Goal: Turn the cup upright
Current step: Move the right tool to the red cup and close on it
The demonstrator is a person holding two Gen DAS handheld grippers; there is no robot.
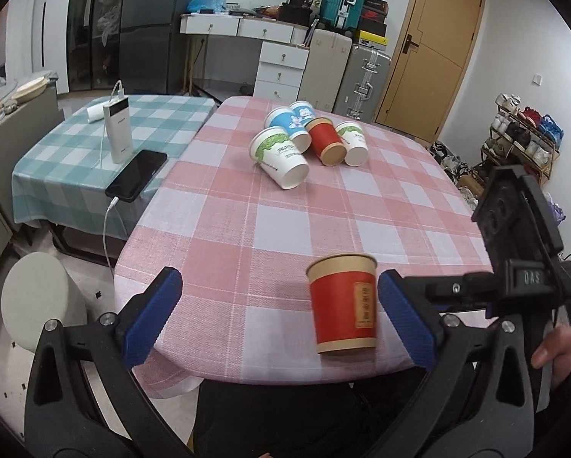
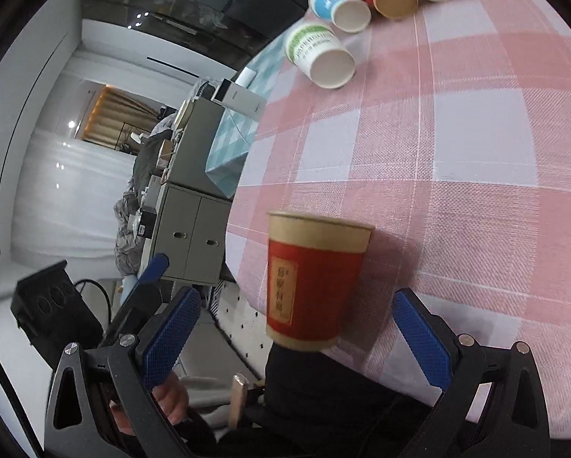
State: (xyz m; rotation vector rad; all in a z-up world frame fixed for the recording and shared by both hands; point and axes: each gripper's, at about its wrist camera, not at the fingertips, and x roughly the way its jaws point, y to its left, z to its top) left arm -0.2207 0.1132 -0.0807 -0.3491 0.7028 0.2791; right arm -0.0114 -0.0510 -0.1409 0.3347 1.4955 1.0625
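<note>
A red paper cup (image 1: pixel 342 305) with a tan rim stands upright, mouth up, near the front edge of the pink checked table (image 1: pixel 247 210). My left gripper (image 1: pixel 281 282) is open around it, and the cup is close beside the right blue pad (image 1: pixel 407 320). In the right wrist view the same red cup (image 2: pixel 312 282) sits between the wide-open pads of my right gripper (image 2: pixel 297 297), touching neither. Several more cups lie on their sides at the far end: a white-green one (image 1: pixel 279 160), a red one (image 1: pixel 325 141), a blue one (image 1: pixel 293 122).
A teal checked table (image 1: pixel 75 175) at the left carries a phone (image 1: pixel 136 175) and a white power bank (image 1: pixel 117 133). A round stool (image 1: pixel 37 297) stands on the floor at the left. The right gripper's body (image 1: pixel 514 236) and a hand (image 1: pixel 556 347) are at the right.
</note>
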